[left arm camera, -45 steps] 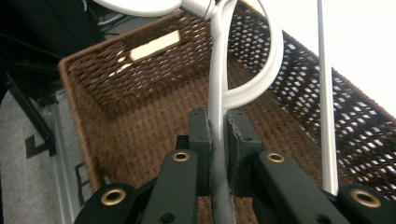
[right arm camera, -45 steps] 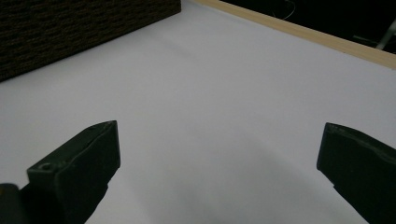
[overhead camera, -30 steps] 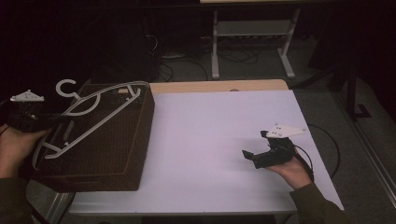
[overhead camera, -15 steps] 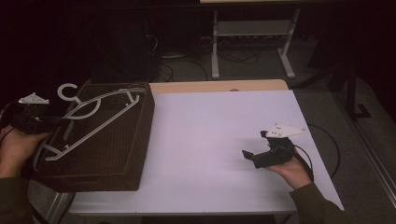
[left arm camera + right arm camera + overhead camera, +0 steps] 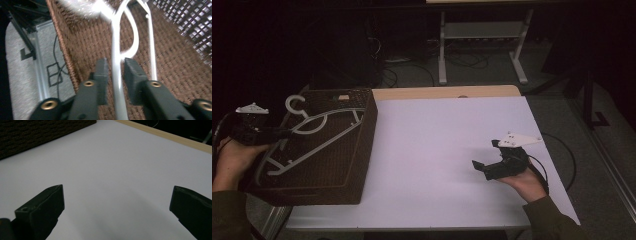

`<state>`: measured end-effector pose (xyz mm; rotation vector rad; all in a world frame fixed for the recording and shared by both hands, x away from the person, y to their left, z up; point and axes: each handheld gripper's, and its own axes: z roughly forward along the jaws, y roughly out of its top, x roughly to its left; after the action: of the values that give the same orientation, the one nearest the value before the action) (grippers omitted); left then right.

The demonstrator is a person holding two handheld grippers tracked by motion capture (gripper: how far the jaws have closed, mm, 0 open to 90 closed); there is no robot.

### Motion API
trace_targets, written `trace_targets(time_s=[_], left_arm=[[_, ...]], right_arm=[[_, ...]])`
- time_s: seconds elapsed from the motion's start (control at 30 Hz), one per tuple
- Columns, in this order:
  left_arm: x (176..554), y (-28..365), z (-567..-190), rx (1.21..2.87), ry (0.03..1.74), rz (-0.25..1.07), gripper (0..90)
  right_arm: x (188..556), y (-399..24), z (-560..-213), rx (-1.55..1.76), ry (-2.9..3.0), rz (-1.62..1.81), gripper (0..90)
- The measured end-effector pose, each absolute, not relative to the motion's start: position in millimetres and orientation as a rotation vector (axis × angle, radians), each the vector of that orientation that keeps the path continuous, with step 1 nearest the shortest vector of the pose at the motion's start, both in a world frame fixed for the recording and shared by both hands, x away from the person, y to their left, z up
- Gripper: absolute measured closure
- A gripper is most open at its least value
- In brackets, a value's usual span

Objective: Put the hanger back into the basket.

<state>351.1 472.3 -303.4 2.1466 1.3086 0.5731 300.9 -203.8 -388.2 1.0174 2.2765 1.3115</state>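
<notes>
Item: hanger [image 5: 117,75] in basket [image 5: 337,165]. My left gripper [image 5: 116,68] just opened, releasing it. Right gripper [image 5: 486,169] open, idle on worktop [image 5: 432,145].

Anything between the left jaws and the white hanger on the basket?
Nothing visible. The left gripper has just been opening; the hanger bar runs between its jaws with small gaps either side, over the brown wicker basket.

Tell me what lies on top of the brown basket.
A white hanger lies across the basket, its hook past the far-left corner. The left gripper straddles one hanger bar; its jaws have just been opening, with slight gaps showing. What is inside the basket is hidden.
</notes>
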Motion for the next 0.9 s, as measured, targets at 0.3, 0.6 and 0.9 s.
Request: trace_targets(time_s=[0.3,0.6,0.9], left_arm=[[344.5,457.6,-286.5,1.991,1.233,0.552,43.2],[341.0,417.2,-275.6,1.876,1.126,0.542,28.7],[334.1,373.2,-277.8,1.825,1.018,0.527,14.7]], right_arm=[[300.9,-206.4,-385.1,1.017,2.260,1.337,0.0],[300.1,-210.3,-377.3,1.007,2.230,1.376,0.0],[299.3,-215.1,-365.7,1.008,2.190,1.442,0.0]])
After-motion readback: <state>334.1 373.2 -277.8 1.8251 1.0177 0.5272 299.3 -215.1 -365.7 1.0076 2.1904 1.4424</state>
